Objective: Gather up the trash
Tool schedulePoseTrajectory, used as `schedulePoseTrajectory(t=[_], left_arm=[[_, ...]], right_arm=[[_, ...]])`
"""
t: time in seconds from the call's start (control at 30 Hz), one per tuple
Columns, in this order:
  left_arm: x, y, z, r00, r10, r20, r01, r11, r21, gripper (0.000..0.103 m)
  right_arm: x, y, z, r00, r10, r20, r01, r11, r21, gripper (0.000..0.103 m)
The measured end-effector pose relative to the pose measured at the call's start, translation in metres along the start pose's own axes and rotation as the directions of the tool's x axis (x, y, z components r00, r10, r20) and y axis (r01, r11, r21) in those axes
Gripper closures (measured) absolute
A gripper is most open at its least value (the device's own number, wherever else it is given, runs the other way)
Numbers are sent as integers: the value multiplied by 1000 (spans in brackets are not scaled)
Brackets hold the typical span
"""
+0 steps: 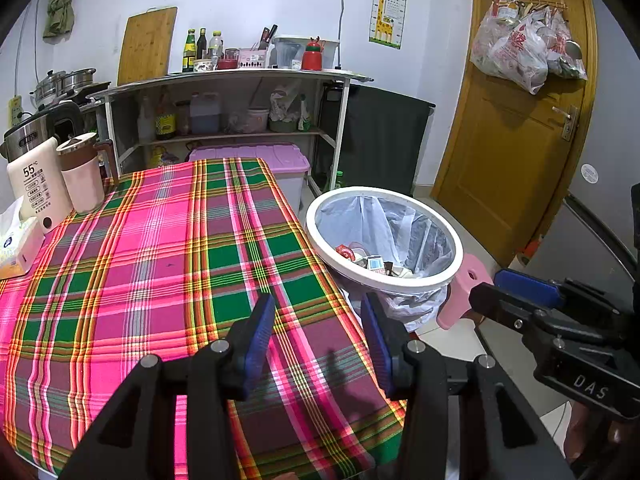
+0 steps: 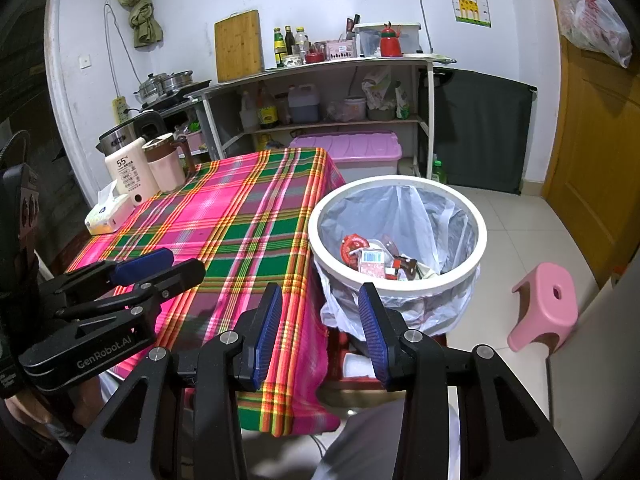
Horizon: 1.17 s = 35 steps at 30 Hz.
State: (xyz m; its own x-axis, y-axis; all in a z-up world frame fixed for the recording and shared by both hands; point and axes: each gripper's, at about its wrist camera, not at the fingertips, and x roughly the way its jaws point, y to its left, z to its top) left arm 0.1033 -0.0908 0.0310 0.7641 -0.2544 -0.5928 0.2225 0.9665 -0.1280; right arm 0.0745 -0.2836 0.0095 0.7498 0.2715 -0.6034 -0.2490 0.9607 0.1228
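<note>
A white round bin [image 1: 380, 280] [image 2: 400, 286] lined with a clear plastic bag stands on the floor against the table's right edge. Trash [image 1: 372, 260] [image 2: 370, 260] lies in its bottom: a red lid, small cartons and wrappers. My left gripper [image 1: 318, 308] [image 2: 176, 266] hovers over the plaid tablecloth [image 1: 160, 260] [image 2: 248, 220] near the right front corner, open, with nothing between its blue pads. My right gripper [image 2: 320, 300] [image 1: 486, 286] hangs just right of it, in front of the bin, also open and empty. I see no loose trash on the cloth.
A white kettle [image 1: 36, 188], a pink cup [image 1: 82, 176] and a tissue box [image 1: 16, 244] crowd the table's far left. A pink stool [image 2: 548, 304] stands on the tiled floor right of the bin. Behind are a pink-lidded storage box [image 2: 352, 148], shelves and a wooden door [image 1: 516, 140].
</note>
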Motion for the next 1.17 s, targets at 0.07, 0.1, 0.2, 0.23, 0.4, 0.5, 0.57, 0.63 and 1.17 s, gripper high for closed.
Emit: schedulePoseTrajectory(t=[0.07,0.1,0.2,0.23,0.4,0.5,0.57,0.63,1.17], left_arm=[[0,0,0,1000,-1,0,1,1000,0,56],[0,0,0,1000,-1,0,1,1000,0,56],[1,-1,0,1000,-1,-1,1,1000,0,56],[0,0,0,1000,-2,-2,2,1000,0,56],[-2,3,-1,1000,0,-4,0,1000,-4,56],[-3,4,-2,1000,6,-4,-6,1000,-3,56],[-3,4,-3,1000,8,-7,-9,1000,-9,57],[-2,4,-4,1000,7,-9,-7,1000,-17,57],[-1,0,-2,1000,14,-7,-14,1000,-12,57]], right_arm=[[0,0,0,1000,1,0,-1,1000,0,62],[0,0,0,1000,0,-1,0,1000,1,62],[0,0,0,1000,0,-1,0,1000,0,62],[0,0,0,1000,0,-2,0,1000,0,62],[0,1,0,1000,0,-3,0,1000,1,62],[0,1,0,1000,1,-3,-1,1000,1,62],[0,1,-1,1000,1,-5,-1,1000,2,62],[1,0,-1,1000,1,-7,-1,1000,2,62],[3,-2,-1,1000,3,-9,-3,1000,3,62]])
